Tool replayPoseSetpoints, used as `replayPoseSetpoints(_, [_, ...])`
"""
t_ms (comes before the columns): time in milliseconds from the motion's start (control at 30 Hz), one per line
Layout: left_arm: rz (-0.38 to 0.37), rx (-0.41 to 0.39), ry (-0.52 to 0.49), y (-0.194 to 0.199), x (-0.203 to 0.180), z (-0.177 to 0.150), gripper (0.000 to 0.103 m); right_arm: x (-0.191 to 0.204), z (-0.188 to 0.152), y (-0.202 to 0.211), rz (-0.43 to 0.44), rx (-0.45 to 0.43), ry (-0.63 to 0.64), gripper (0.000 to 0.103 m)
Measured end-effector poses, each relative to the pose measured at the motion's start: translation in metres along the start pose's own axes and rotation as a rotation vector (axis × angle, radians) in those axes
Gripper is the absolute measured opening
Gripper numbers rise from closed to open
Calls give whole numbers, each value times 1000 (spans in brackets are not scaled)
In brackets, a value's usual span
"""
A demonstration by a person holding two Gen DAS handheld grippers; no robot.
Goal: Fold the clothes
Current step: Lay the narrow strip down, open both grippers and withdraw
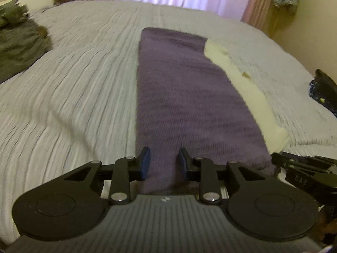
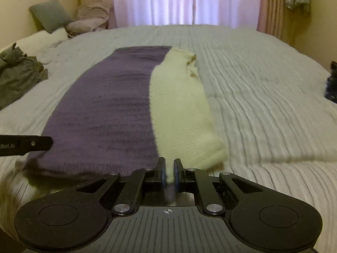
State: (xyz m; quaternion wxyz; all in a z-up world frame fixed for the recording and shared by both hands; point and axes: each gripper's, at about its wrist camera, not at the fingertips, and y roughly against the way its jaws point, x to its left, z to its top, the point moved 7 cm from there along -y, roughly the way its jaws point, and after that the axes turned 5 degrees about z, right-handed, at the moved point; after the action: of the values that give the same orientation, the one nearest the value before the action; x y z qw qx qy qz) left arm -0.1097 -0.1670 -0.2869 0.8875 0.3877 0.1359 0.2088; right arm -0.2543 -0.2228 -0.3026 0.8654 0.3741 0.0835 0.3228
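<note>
A long knitted garment, purple (image 1: pixel 185 97) with a cream part (image 2: pixel 181 109) along its right side, lies stretched lengthwise on the bed (image 1: pixel 73 84), running away from both tools. The left hand-held gripper (image 1: pixel 163 162) has its jaws apart, straddling the near purple hem. The right hand-held gripper (image 2: pixel 169 171) is pinched on the near edge where cream meets purple. A grey crumpled garment (image 2: pixel 16 78) lies well apart, far left.
</note>
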Motion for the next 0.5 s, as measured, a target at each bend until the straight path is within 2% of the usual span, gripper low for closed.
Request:
replayPoseSetpoints(33, [19,3,-3,6,1,-1,25,-1,-1,5,-1,6,-14,37])
replayPoseSetpoints(67, [38,6,-5,12,1,-2,25,-1,-2,11,2,8,-29,53])
replayPoseSetpoints(100, [56,8,-8,18,2,-3,25,-2,-3,17,4,10,-44,59])
replayPoseSetpoints(267, [96,-1,-27,53,-3,-18,34,-5,-4,48,17,19,-107,61])
replayPoseSetpoints(500, [101,0,-50,88,-9,-45,35,19,-12,84,32,20,-80,61])
